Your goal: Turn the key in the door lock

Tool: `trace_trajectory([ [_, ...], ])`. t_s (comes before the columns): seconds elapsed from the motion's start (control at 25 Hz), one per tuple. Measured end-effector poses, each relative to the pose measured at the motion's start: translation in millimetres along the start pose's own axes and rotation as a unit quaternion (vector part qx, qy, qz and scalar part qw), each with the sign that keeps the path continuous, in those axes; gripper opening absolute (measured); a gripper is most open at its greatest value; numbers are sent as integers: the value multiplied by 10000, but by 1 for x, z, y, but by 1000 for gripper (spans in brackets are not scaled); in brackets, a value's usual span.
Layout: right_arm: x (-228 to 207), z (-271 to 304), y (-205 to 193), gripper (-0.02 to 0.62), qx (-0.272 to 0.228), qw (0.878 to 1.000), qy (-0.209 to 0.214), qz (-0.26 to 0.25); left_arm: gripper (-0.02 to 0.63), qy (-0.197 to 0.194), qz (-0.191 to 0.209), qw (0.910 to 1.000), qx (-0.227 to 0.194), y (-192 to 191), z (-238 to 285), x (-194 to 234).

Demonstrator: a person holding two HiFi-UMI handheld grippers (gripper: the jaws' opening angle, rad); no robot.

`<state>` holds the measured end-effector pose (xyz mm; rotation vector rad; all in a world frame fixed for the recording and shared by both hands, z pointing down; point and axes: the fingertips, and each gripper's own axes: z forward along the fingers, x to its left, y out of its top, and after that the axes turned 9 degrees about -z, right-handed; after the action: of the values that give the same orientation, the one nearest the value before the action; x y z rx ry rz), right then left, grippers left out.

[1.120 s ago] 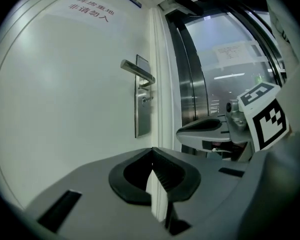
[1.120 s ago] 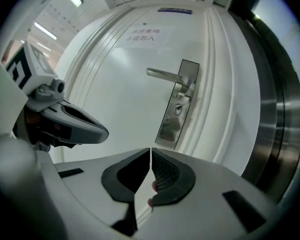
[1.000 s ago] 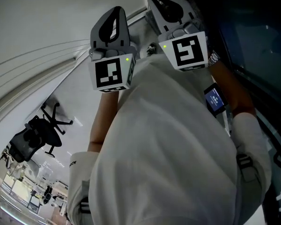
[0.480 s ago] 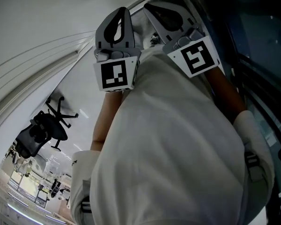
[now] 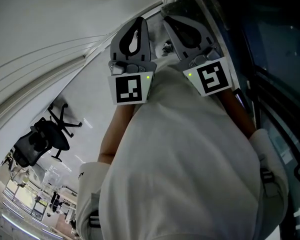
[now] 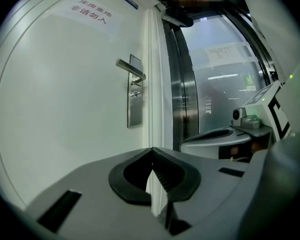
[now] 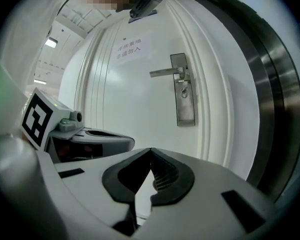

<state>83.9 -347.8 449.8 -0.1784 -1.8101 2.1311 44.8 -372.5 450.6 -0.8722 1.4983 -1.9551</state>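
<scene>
Bottom centre of the left gripper view, the left hand-held gripper has its jaws pressed together, nothing in them. Upper left, the white door carries a paper sign in reddish print: "库房重地 非请勿入". Right of it sit the handle and lock, well apart from the jaws. The right hand-held gripper is also closed and empty.

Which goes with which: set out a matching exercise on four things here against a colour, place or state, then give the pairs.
1. door handle
2. office chair
3. right gripper
4. paper notice

A. black
B. stuck on the door, higher than the handle
C. jaws shut
D. silver metal

Pairs: 1-D, 2-A, 3-C, 4-B.
</scene>
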Motion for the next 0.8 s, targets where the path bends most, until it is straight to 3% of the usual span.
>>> trace_trajectory([
  [0.16, -6, -3, -4, 5, 56, 9996, -187, 210, 9, -69, -63, 10000, -24, 0, -7, -3],
  [0.8, 2, -11, -3, 3, -13, 9998, -93, 169, 9, 13, -24, 9999, -123, -4, -18, -9],
])
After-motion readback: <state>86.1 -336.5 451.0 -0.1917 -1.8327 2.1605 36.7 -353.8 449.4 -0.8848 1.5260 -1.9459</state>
